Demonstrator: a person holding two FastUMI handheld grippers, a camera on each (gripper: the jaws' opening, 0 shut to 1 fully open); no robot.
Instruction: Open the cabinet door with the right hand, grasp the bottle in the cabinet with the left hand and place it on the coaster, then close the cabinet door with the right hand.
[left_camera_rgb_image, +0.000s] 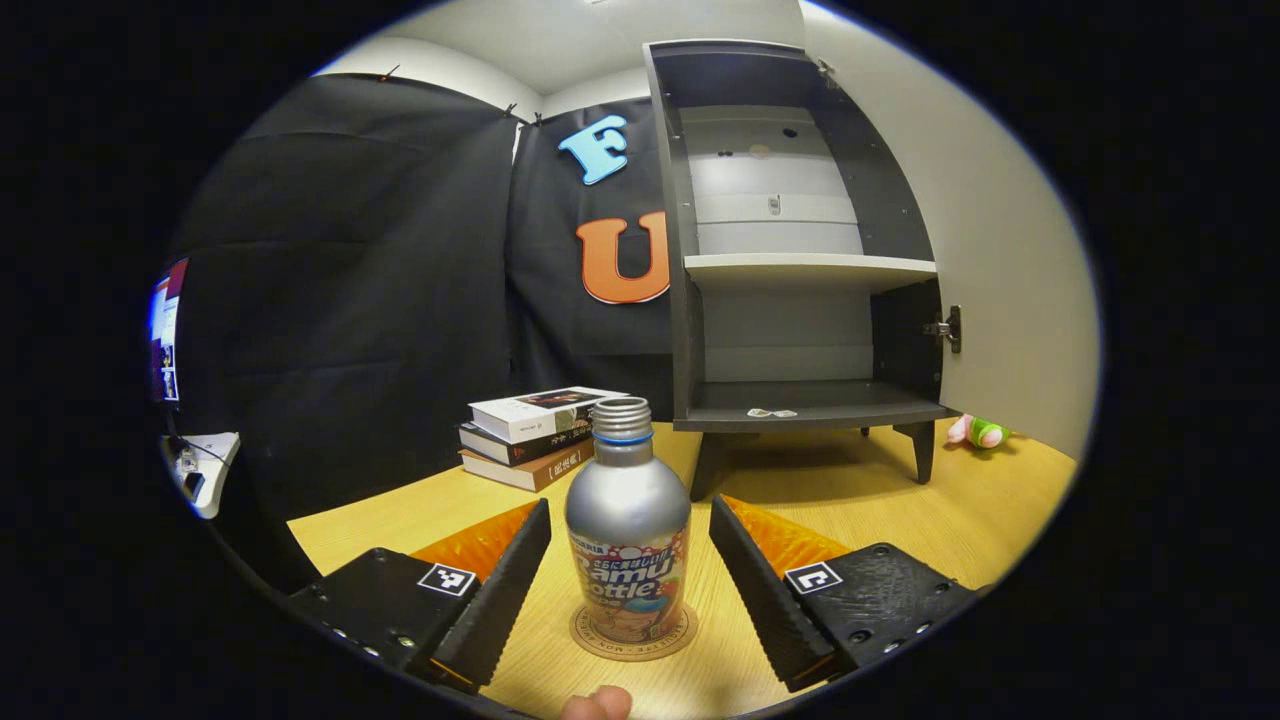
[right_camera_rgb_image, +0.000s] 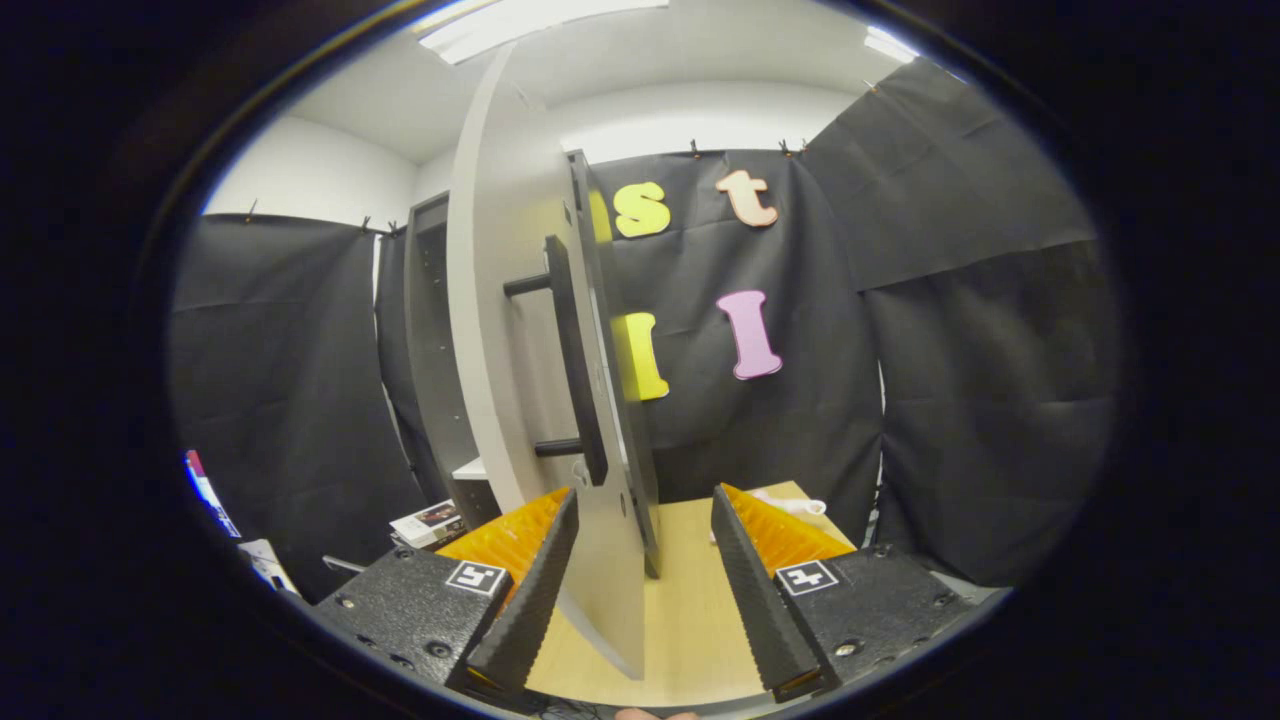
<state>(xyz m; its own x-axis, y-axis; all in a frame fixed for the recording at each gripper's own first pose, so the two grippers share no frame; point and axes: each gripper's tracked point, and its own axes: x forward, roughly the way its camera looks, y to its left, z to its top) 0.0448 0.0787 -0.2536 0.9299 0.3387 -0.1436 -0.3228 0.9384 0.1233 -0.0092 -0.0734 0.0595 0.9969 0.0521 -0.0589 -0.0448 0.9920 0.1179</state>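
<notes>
- Left gripper view: the bottle stands upright on the coaster, on the table in front of the cabinet. The left gripper is spread wide, one finger to each side of the bottle, neither touching it. The cabinet stands open, its shelves bare of bottles. Placement appears done.
- Right gripper view: the door is swung wide, seen nearly edge-on, handle facing left. The right gripper is wide open astride the door's lower edge, gripping nothing. Closing the door remains.

Bottle label: "Ramu Bottle" in large letters, small print above unreadable. Book spines: illegible.
</notes>
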